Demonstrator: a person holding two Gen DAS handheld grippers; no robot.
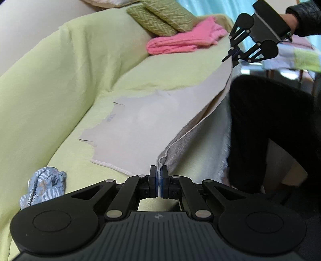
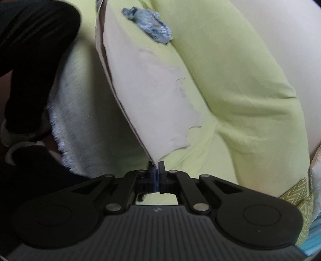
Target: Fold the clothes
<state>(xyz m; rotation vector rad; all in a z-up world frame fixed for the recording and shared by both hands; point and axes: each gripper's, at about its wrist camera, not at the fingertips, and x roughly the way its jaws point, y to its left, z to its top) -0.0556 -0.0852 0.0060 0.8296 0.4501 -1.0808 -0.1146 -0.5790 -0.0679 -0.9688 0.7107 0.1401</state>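
A pale grey shirt lies spread on the green-covered sofa seat, its near edge lifted off the front. My left gripper is shut on one corner of that hem. The right gripper, seen at upper right in the left wrist view and held by a hand in a black sleeve, is shut on the other corner, higher up. In the right wrist view the same shirt runs away from my right gripper, whose pads pinch its corner. The hem hangs taut between the two grippers.
A crumpled blue patterned garment lies on the seat at the left. A folded pink garment and two green chevron cushions sit at the far end. The person's black-clad leg stands before the sofa's fringed edge.
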